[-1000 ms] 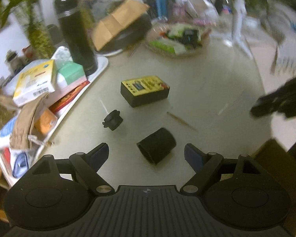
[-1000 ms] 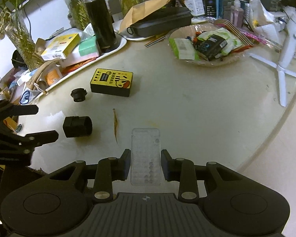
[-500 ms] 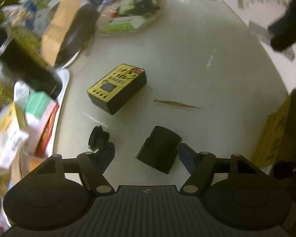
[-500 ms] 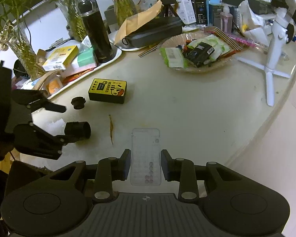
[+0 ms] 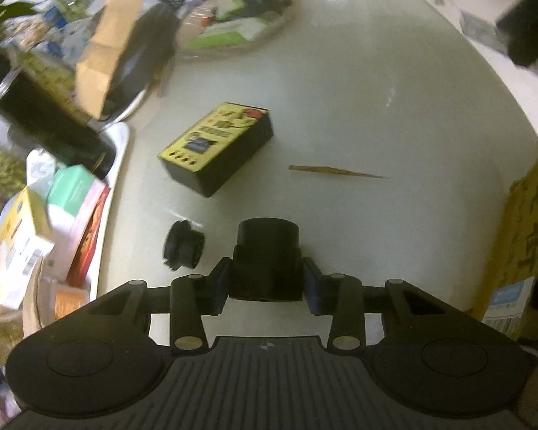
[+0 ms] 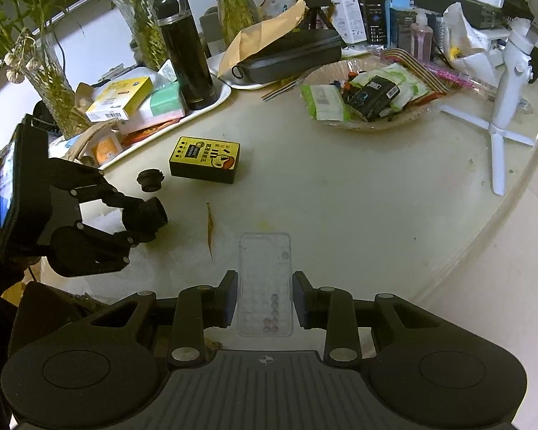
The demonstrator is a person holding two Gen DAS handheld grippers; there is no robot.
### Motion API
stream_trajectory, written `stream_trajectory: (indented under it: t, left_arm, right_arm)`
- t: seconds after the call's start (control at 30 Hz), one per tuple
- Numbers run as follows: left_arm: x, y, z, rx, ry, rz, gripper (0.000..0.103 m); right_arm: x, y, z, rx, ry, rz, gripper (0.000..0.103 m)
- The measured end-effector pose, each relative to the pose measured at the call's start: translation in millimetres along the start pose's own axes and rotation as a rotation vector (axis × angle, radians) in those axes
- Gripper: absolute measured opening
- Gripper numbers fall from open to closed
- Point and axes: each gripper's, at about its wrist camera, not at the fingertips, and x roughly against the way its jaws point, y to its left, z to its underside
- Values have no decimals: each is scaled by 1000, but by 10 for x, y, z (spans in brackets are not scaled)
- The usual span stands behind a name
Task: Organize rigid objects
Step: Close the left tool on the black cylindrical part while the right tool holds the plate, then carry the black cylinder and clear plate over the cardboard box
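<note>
My left gripper [image 5: 266,283] is shut on a black cylindrical lens part [image 5: 267,261], seen in the right wrist view [image 6: 150,211] held just above the table's left edge. A small black lens cap [image 5: 183,249] lies left of it. A yellow-topped black box [image 5: 217,147] lies further out, also in the right wrist view [image 6: 205,159]. My right gripper [image 6: 264,299] is shut on a clear plastic phone case [image 6: 265,283] over the table's near side.
A brown sliver [image 6: 209,231] lies on the round table [image 6: 340,208]. A white tray [image 6: 183,118] with boxes and a black flask [image 6: 186,50] stands at left. A basket of packets [image 6: 369,104] and a white tripod [image 6: 509,82] stand further back right.
My left gripper swung round, closed in on the black lens part and shut on it. The right gripper rose slightly, still holding the clear case.
</note>
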Motion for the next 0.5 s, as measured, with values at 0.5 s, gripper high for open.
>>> stream_trajectory:
  t: [0.5]
  left_arm:
    - [543,459,131,364,-104,85,40]
  right_arm:
    - [24,70,-8,30,2,-2,35]
